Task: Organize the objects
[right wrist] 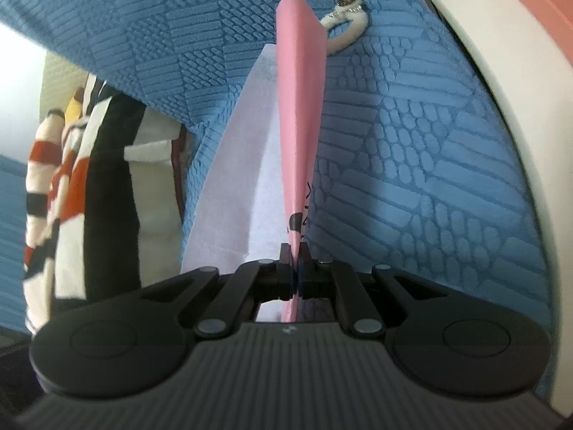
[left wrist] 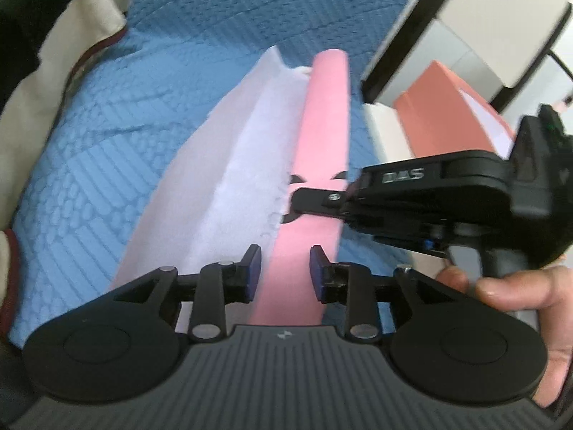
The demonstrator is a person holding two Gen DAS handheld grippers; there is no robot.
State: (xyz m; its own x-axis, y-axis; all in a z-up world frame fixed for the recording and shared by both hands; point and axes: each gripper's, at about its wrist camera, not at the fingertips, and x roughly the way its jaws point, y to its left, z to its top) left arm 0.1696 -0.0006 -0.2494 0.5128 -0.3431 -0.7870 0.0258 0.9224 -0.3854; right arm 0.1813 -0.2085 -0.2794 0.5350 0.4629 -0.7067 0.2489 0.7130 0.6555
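Observation:
A long flat pink packet (left wrist: 322, 125) with black print is lifted over a blue quilted cover (left wrist: 125, 143). A white sheet of paper (left wrist: 236, 165) hangs along its left side. My right gripper (left wrist: 301, 200) comes in from the right and is shut on the packet's middle. In the right wrist view the packet (right wrist: 299, 107) stands edge-on, pinched between the jaws of the right gripper (right wrist: 295, 261), with the white paper (right wrist: 243, 179) beside it. My left gripper (left wrist: 284, 272) is open; the packet's near end runs between its fingers, with a gap at the left pad.
Cream, black and red clothing (right wrist: 89, 179) lies at the left, also in the left wrist view (left wrist: 53, 71). A white fluffy ring with a charm (right wrist: 345, 27) rests on the cover. A salmon box (left wrist: 447, 107) and white furniture (left wrist: 483, 10) stand at the right. A hand (left wrist: 519, 297) holds the right gripper's handle.

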